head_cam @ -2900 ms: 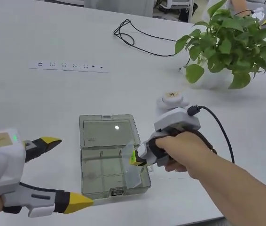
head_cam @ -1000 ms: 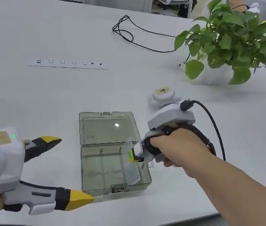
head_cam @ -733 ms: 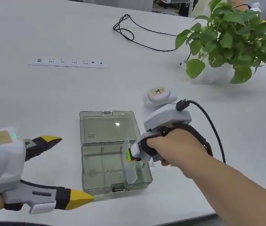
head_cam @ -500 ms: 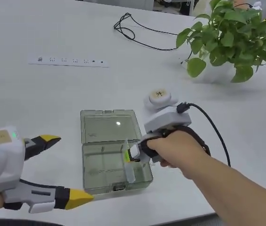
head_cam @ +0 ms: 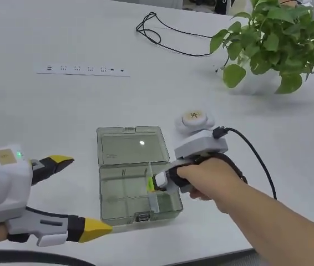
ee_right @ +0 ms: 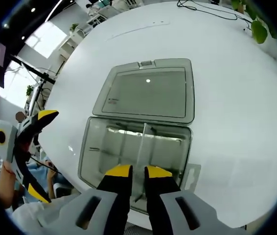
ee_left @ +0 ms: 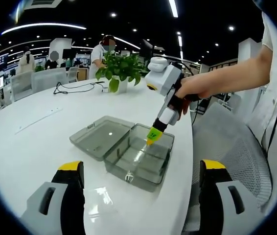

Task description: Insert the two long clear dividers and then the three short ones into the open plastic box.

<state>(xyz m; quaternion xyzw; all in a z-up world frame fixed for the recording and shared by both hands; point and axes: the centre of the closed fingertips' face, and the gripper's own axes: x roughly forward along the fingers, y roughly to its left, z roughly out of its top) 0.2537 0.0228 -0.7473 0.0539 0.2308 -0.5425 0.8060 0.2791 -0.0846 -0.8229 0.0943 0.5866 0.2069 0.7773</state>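
The open clear plastic box (head_cam: 111,191) lies on the white table, its lid (head_cam: 132,145) folded flat behind it. My right gripper (head_cam: 153,183) is over the box's right part, shut on a clear divider (head_cam: 155,203) that stands on edge inside, running front to back. In the right gripper view the divider (ee_right: 142,142) runs straight ahead from the shut gripper (ee_right: 138,171) across the box (ee_right: 99,147). My left gripper (head_cam: 79,194) hovers open left of the box, holding nothing. The left gripper view has the box (ee_left: 124,164) just ahead of the gripper (ee_left: 141,166).
A small clear piece (ee_right: 191,177) lies on the table just outside the box's right front corner. Behind the box sits a white round object (head_cam: 193,119). A potted plant (head_cam: 273,39), a black cable (head_cam: 162,36) and a power strip (head_cam: 85,69) are farther back.
The divider was leaning over the box's right side; now it stands upright and lower inside the box. The right gripper has shifted slightly left with it. The left gripper has stayed put.
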